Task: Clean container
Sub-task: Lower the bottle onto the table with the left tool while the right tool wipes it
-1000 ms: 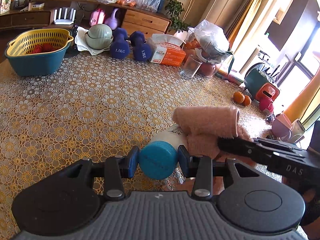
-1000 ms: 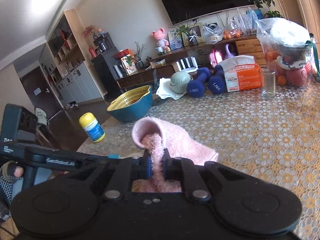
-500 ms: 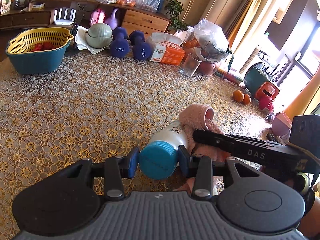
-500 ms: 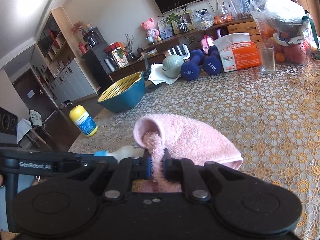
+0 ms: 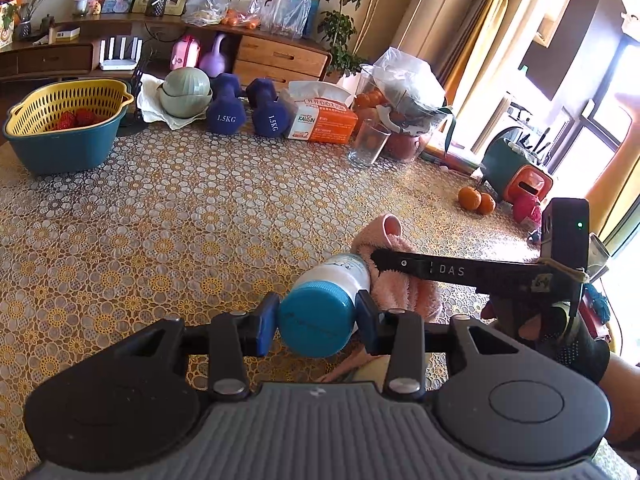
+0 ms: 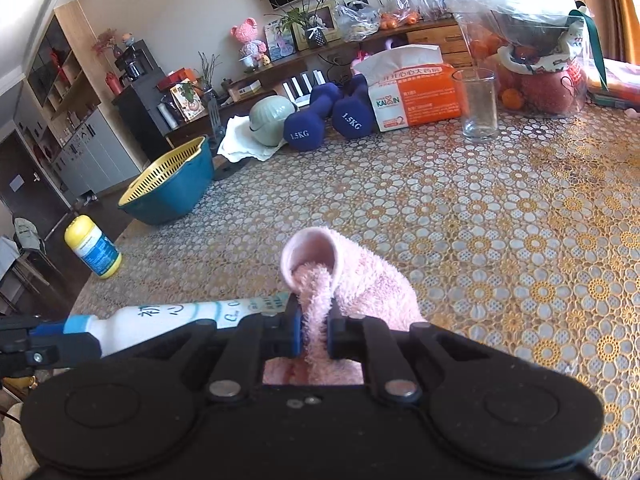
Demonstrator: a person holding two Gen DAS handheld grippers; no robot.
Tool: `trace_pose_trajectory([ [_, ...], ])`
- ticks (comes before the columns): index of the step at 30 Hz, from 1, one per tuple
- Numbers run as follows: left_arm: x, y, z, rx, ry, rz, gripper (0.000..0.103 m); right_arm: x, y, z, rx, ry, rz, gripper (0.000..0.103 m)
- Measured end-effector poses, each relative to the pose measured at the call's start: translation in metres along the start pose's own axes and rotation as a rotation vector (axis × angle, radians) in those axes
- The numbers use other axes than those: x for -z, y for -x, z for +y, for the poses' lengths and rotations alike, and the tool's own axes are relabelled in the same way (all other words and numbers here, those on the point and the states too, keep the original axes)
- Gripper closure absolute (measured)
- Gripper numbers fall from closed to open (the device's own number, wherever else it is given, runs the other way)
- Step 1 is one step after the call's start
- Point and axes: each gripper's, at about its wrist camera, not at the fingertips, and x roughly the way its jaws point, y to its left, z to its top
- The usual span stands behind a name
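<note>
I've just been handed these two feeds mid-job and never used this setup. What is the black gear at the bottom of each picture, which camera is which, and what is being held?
There is no robot arm: a person holds one two-finger gripper in each hand, and each gripper carries a fisheye camera looking forward along its fingers. The black gear at the bottom is the gripper's own body.

In the left wrist view, the left gripper is shut on the blue cap of a white bottle, held lying sideways.

In the right wrist view, the right gripper is shut on a pink towel, which is pressed against the bottle's side.

On the patterned table stand a teal basket, two dumbbells, a tissue box and an empty glass.
</note>
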Motion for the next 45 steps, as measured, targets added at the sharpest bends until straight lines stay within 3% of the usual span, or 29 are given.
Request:
trace_pose_trajectory([
  [9, 0.005, 0.002, -0.017, -0.035, -0.086, -0.009, 0.063, -0.001, 0.006, -0.011, 0.048, 0.033, 0.001, 0.093],
  [16, 0.011, 0.003, -0.043, -0.041, -0.179, -0.023, 0.064, -0.012, 0.054, -0.018, -0.076, 0.024, -0.069, 0.093],
  [22, 0.019, 0.001, -0.059, -0.043, -0.233, -0.025, 0.064, -0.024, 0.084, 0.004, -0.182, 0.149, -0.085, 0.093],
  [34, 0.029, 0.003, -0.062, -0.049, -0.250, -0.026, 0.064, -0.018, 0.082, 0.068, -0.331, 0.397, 0.047, 0.093],
  [45, 0.039, 0.003, -0.049, -0.024, -0.210, -0.010, 0.064, -0.015, 0.046, 0.095, -0.250, 0.537, 0.158, 0.093],
])
